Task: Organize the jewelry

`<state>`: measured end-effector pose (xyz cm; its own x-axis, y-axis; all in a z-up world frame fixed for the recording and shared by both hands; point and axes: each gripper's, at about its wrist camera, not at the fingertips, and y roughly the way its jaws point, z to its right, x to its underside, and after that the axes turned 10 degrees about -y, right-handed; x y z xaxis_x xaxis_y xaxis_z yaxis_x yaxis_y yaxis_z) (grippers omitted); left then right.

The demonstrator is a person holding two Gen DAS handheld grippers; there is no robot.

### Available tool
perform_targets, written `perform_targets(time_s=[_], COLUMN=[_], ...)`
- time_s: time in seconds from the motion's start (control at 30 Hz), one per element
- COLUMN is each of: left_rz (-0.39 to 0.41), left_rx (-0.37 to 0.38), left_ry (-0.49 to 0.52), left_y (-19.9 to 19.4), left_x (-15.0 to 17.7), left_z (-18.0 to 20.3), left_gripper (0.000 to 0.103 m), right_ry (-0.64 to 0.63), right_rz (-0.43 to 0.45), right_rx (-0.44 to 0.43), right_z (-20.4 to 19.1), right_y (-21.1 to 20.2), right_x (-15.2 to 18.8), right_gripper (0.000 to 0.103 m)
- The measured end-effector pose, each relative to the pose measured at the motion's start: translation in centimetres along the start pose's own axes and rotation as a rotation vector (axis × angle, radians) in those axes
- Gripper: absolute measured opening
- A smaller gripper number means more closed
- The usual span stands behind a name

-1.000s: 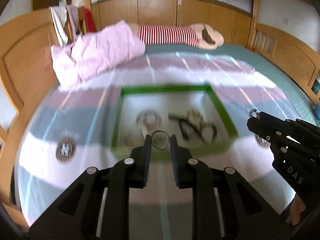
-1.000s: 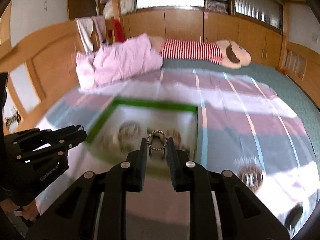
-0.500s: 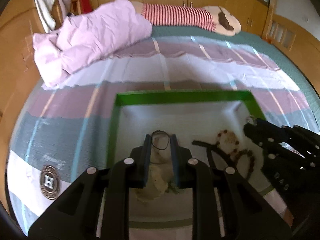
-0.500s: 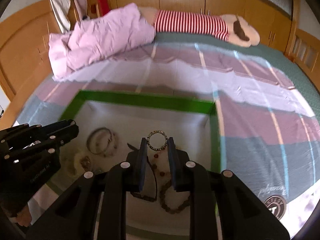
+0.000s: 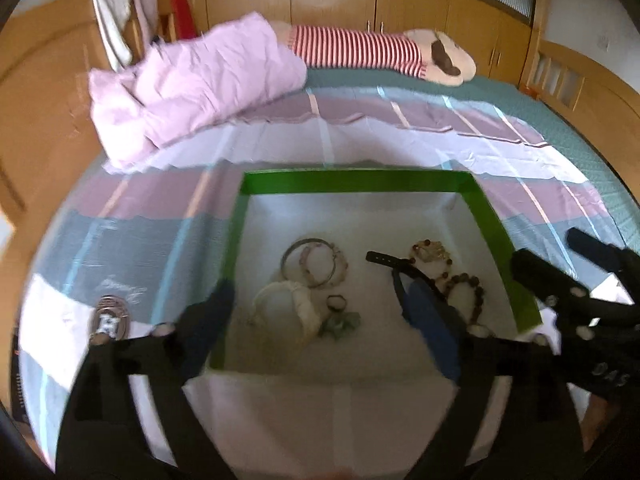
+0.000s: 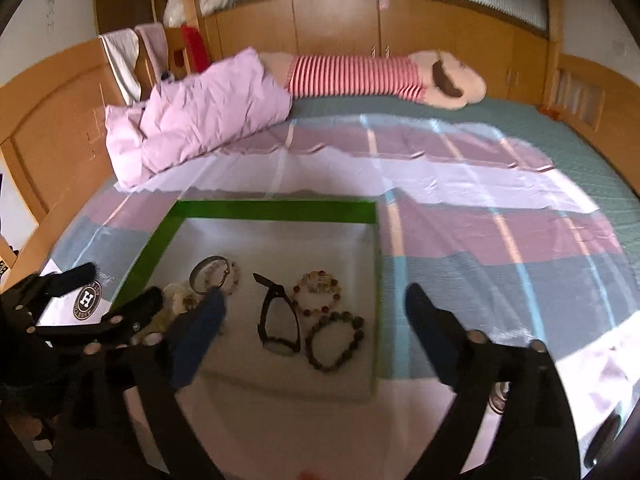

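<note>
A green-rimmed box (image 5: pixel 356 182) with a white floor lies on the bed; it also shows in the right wrist view (image 6: pixel 276 204). Inside lie a metal bangle (image 5: pixel 308 262), a cream bracelet (image 5: pixel 294 310), a black strap (image 5: pixel 394 266) and beaded bracelets (image 5: pixel 464 290). In the right wrist view the black strap (image 6: pixel 278 320) and dark bead bracelet (image 6: pixel 336 340) lie side by side. My left gripper (image 5: pixel 320 308) is open wide over the box's near half, empty. My right gripper (image 6: pixel 316 312) is open wide over the box's near right part, empty.
A pink duvet (image 5: pixel 192 84) and a striped plush toy (image 5: pixel 360 48) lie at the bed's far end. Round logo tags (image 5: pixel 108 322) lie on the striped sheet left of the box. Wooden bed frame surrounds the bed.
Both grippers opened wide; the thin ring held by the left and the beaded ring held by the right are no longer between the fingers. Both pulled back slightly from the box.
</note>
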<state>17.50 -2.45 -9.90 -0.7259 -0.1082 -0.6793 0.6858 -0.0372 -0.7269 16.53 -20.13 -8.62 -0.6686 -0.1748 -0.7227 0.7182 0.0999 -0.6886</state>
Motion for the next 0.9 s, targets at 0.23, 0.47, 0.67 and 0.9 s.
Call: perform_targets(time_s=[0.23, 0.47, 0.67, 0.9], left_rz=[0.049, 0.063, 0.059, 0.065], left_rx=[-0.029, -0.01, 0.0, -0.004], left_ry=[-0.031, -0.016, -0.028, -0.025], left_y=[-5.4, -8.1, -8.7, -9.2], left_x=[1.5, 1.9, 2.1, 1.9], left_z=[-0.2, 0.4, 0.1, -0.1], left_gripper=[0.099, 0.099, 0.099, 0.099], right_ry=[0.031, 0.03, 0.027, 0.032], right_rz=[0.01, 0.002, 0.012, 0.014], right_rx=[0.073, 0.08, 0.08, 0.076], right_z=[0.4, 0.1, -0.3, -0.6], right_y=[-4.6, -6.4, -7.2, -7.7], right_x=[1.3, 1.9, 1.7, 1.5], right_gripper=[0.1, 0.1, 0.1, 0.1])
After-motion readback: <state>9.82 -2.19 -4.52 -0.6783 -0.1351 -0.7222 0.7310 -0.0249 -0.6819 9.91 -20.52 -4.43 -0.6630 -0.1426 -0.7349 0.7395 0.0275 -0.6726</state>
